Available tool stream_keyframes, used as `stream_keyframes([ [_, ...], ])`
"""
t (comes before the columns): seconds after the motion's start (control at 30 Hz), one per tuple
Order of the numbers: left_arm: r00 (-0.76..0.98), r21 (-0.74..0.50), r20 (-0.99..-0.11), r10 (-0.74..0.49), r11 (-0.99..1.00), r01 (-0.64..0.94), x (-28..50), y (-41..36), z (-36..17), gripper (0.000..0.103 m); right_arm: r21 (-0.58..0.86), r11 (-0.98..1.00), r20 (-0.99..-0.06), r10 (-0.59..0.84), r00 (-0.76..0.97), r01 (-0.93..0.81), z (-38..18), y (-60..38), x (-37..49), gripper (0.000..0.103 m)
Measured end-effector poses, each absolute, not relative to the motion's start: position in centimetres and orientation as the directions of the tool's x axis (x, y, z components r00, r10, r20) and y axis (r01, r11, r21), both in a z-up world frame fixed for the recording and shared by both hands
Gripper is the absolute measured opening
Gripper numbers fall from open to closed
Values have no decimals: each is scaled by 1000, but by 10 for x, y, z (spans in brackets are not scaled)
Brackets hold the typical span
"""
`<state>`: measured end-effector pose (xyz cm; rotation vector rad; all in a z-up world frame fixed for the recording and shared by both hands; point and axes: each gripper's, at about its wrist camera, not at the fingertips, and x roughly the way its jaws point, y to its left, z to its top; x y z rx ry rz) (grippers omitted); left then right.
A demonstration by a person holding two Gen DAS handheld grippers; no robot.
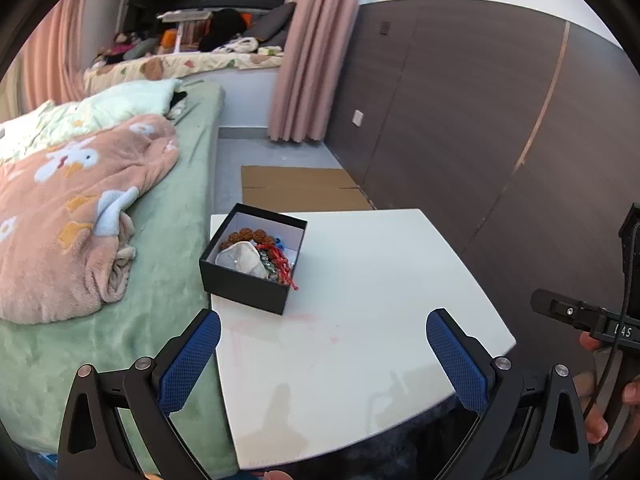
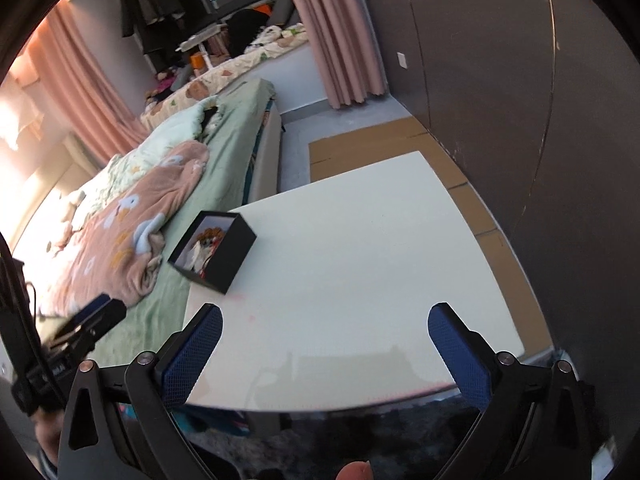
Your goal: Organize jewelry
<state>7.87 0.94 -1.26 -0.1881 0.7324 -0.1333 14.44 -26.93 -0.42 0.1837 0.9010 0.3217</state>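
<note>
On the far left corner of the white table (image 1: pixel 360 300) sits a black box (image 1: pixel 250 280), open at the top, with its left side right at the table's edge beside the bed (image 1: pixel 176 240). Inside its white lining lies a heap of jewelry: a bracelet of large brown beads (image 1: pixel 250 235) toward the far wall, a pale cloth pouch (image 1: pixel 240 260) in the middle, a red cord (image 1: pixel 282 262) trailing over the right rim, and something small and blue (image 1: pixel 280 243) near the far right corner. Nearer, the left gripper (image 1: pixel 323 354) hangs over the near part of the table with its blue-padded jaws spread wide apart and nothing between them, well short of the box. From the right wrist view the right gripper (image 2: pixel 325 356) likewise stands wide apart and empty above the table's near edge, the box (image 2: pixel 216 252) far off to its left. A pink blanket (image 1: pixel 80 216) with white ducks is bunched on the green bed sheet, and flattened cardboard (image 1: pixel 296 188) lies on the floor beyond the table.
</note>
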Motion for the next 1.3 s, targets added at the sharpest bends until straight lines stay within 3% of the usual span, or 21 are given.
stream_keyframes([
  [0.47, 730, -263, -661, -174, 965, -9, 67, 31, -26, 103, 135, 951, -736, 283, 615, -277, -3, -250, 108, 103],
  [0.97, 746, -166, -655, -120, 986, 13, 56, 12, -20, 103, 259, 937, -693, 349, 630, -234, -1, -276, 102, 103],
  [1.3, 754, -174, -645, -122, 985, 11, 53, 14, -18, 103, 234, 943, -699, 332, 633, -237, 1, -275, 100, 103],
])
